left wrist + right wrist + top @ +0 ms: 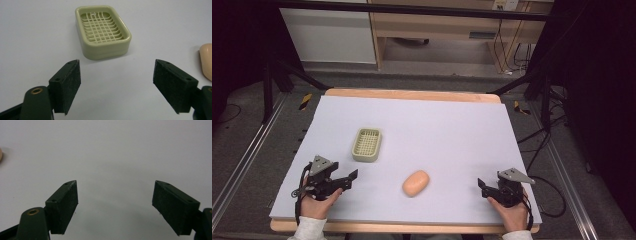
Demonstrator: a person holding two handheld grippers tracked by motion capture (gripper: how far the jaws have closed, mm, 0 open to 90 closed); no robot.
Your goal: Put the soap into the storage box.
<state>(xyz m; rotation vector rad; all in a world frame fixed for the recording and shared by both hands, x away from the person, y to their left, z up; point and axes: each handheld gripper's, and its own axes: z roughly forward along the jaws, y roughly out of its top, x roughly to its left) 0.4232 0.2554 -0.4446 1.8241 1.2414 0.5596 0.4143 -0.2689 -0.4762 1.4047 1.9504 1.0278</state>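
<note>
A pale green soap dish [366,145] with a grid floor lies left of the table's middle; in the left gripper view the dish [102,31] stands empty, straight ahead of the jaws. A peach soap bar [416,183] rests on the white sheet nearer the front, its edge [206,61] at the right border of the left gripper view. My left gripper [348,179] sits at the front left, open, nothing between its pads [71,82]. My right gripper [482,187] sits at the front right, open over bare sheet, its pads [66,202] wide apart.
The white sheet [447,130] covers a wooden table with its edge [412,94] showing at the back. Black frame legs and cables flank the table on both sides. A wooden desk and a white cabinet stand beyond.
</note>
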